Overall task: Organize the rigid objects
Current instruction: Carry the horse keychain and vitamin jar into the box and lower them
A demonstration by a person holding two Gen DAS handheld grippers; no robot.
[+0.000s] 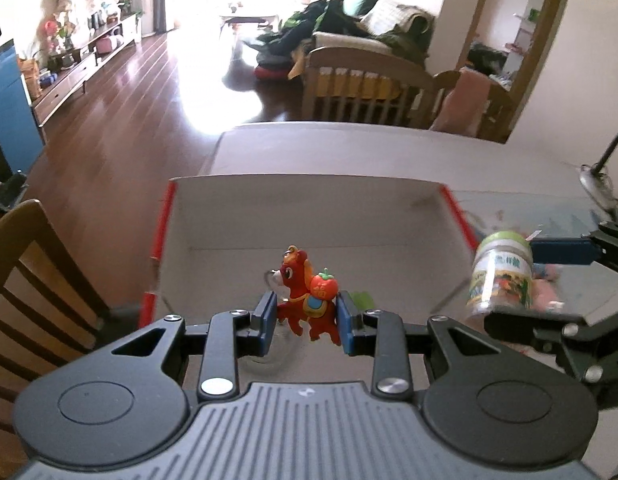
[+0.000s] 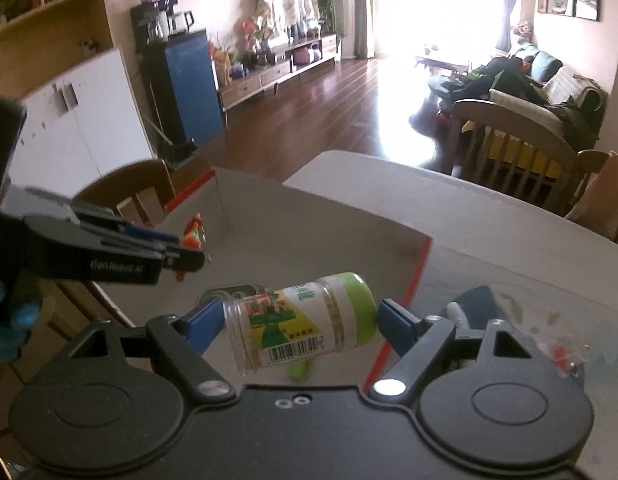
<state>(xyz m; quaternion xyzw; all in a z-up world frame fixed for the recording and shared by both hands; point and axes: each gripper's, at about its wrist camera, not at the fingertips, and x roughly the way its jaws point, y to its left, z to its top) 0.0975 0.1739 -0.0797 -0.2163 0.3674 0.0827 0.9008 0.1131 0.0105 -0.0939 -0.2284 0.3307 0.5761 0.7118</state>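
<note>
Grippers are both loaded and positioned over an open cardboard box (image 1: 309,208) with red edge trim, which rests on a grey table (image 1: 349,148). Left gripper (image 1: 307,314): its blue pads are drawn in narrow and clamp a small red horse figurine (image 1: 305,296) from both sides; the figurine stands upright between them, carries an orange fruit-shaped ornament on its back, and hangs above the box interior near the front wall. Right gripper (image 2: 299,320): its pads are spread wide and grip a clear plastic jar (image 2: 305,322) end to end, one pad on the base and the other on the green lid; the jar lies nearly horizontal, lid toward the right, label and barcode facing the camera. The jar sits above the box's right-hand portion, close to the red-trimmed side wall. A wooden chair (image 1: 37,280) stands left of the box. A small green item on the box floor is too blurred to identify.
</note>
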